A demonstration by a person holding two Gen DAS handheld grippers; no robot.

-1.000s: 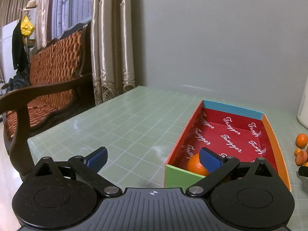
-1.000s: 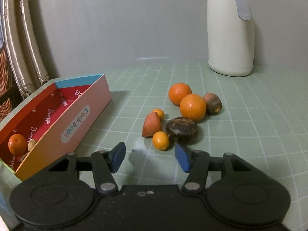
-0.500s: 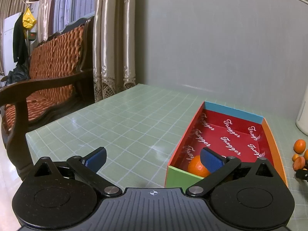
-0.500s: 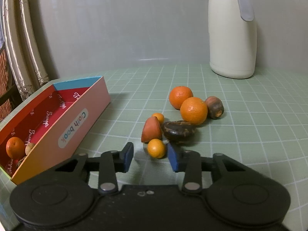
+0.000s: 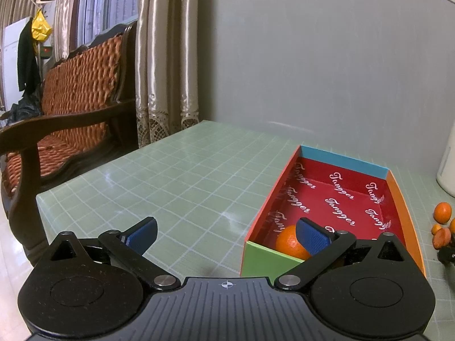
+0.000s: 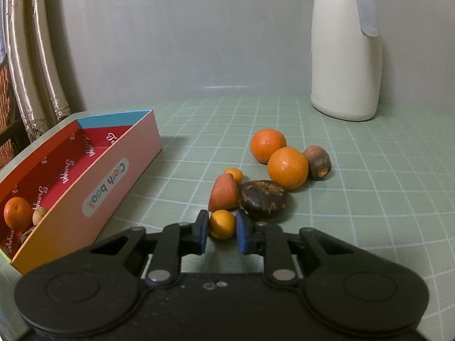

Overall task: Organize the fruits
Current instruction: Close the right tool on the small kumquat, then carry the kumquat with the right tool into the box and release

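Now the small round orange kumquat (image 6: pixel 222 228) is pinched between the right gripper (image 6: pixel 221 235) jaws; left gripper (image 5: pixel 226 234) jaws are spread, empty. Shallow tip grip: fruit could be squirted forward into the brown wedge (image 6: pixel 223 193).

In the left wrist view, the round orange fruit (image 5: pixel 290 243) inside the open red-lined cardboard box (image 5: pixel 398 196) is partly hidden behind a blue gripper pad. The box's near end disappears behind the gripper body. Right of the box, the white jug (image 5: pixel 447 170) and small orange fruits (image 5: pixel 442 212) are cut by the edge.

In the right wrist view, brownish items (image 6: pixel 39 215) beside the orange in the box are too small to identify.
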